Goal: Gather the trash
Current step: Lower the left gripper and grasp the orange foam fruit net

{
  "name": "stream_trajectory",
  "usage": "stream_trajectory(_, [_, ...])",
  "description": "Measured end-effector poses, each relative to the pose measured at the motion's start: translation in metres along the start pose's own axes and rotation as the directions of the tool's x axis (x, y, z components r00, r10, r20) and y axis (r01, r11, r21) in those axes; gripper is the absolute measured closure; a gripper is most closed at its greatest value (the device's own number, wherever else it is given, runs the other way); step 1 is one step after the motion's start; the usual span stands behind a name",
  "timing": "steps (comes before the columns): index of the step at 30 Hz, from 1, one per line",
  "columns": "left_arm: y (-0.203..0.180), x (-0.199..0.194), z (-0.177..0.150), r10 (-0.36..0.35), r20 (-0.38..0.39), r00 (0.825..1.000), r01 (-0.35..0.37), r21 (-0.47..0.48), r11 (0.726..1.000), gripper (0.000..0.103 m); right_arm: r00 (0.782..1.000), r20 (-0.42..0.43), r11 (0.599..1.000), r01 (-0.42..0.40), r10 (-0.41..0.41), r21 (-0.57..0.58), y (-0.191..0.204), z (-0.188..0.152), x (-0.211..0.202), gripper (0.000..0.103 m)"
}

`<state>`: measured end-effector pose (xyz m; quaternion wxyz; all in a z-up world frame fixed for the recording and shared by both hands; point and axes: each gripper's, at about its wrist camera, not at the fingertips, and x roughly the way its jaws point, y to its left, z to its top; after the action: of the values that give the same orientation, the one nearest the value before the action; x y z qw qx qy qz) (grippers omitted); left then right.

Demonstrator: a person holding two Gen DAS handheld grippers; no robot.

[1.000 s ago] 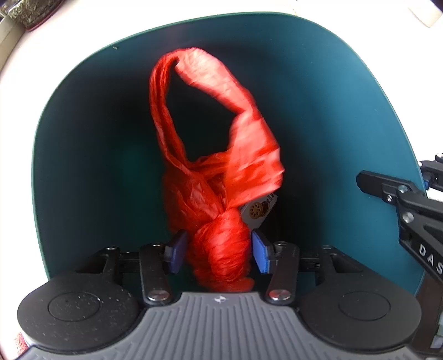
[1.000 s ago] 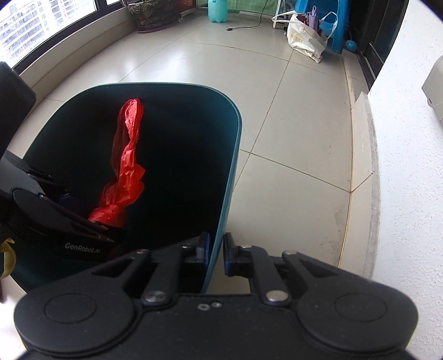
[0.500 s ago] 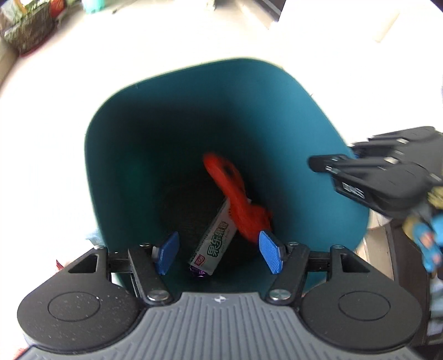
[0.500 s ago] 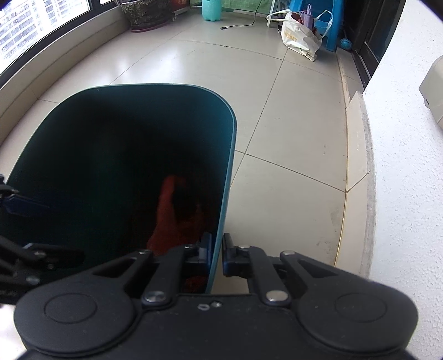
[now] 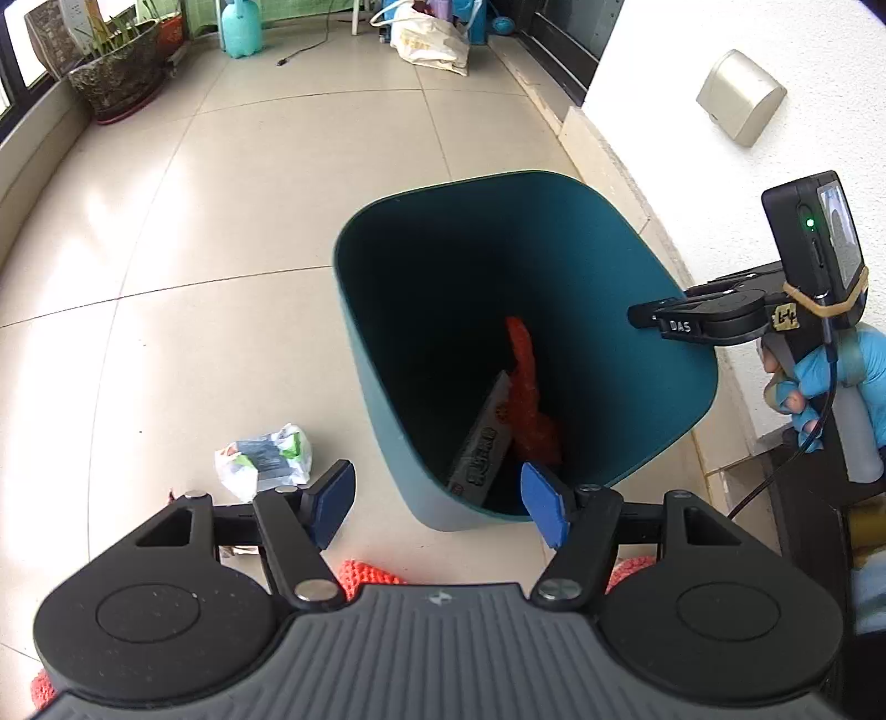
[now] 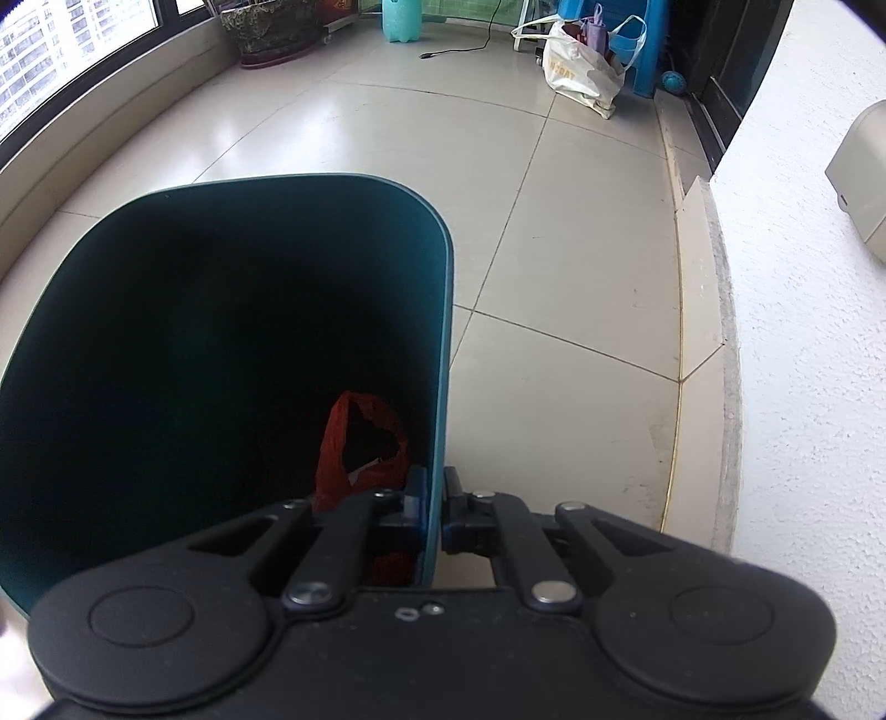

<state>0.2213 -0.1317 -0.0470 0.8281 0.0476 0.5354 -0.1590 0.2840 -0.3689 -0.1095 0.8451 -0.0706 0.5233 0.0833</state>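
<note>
A teal trash bin (image 5: 382,354) stands on the tiled floor. Inside it lie a red plastic bag (image 5: 526,387) and a flat printed packet (image 5: 482,448). My left gripper (image 5: 437,504) is open and empty, raised above the bin's near rim. A crumpled white and green wrapper (image 5: 263,459) lies on the floor left of the bin. My right gripper (image 6: 434,507) is shut on the bin's right rim (image 6: 446,310); it also shows in the left wrist view (image 5: 698,318). The red bag (image 6: 354,443) shows deep inside in the right wrist view.
A white wall with a raised ledge (image 6: 714,343) runs close along the bin's right side. Far back stand a plant pot (image 5: 116,83), a teal bottle (image 5: 241,30) and a white shopping bag (image 5: 429,39). Something red knitted (image 5: 368,573) lies under my left gripper.
My left gripper opened and let the red bag fall into the bin, then rose and pulled back. The right gripper kept hold of the rim.
</note>
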Motion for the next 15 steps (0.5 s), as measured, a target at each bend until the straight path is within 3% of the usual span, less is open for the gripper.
stream_trajectory(7, [0.028, -0.007, -0.043, 0.073, -0.021, 0.997, -0.074, -0.064, 0.995, 0.037, 1.0, -0.004, 1.0, 0.004, -0.004, 0.009, 0.0, 0.0, -0.002, 0.1])
stream_trajectory(15, [0.063, 0.042, -0.076, 0.068, -0.128, 0.989, -0.087, -0.15, 0.985, 0.037, 1.0, -0.012, 1.0, 0.02, -0.02, 0.015, 0.002, 0.004, -0.001, 0.1])
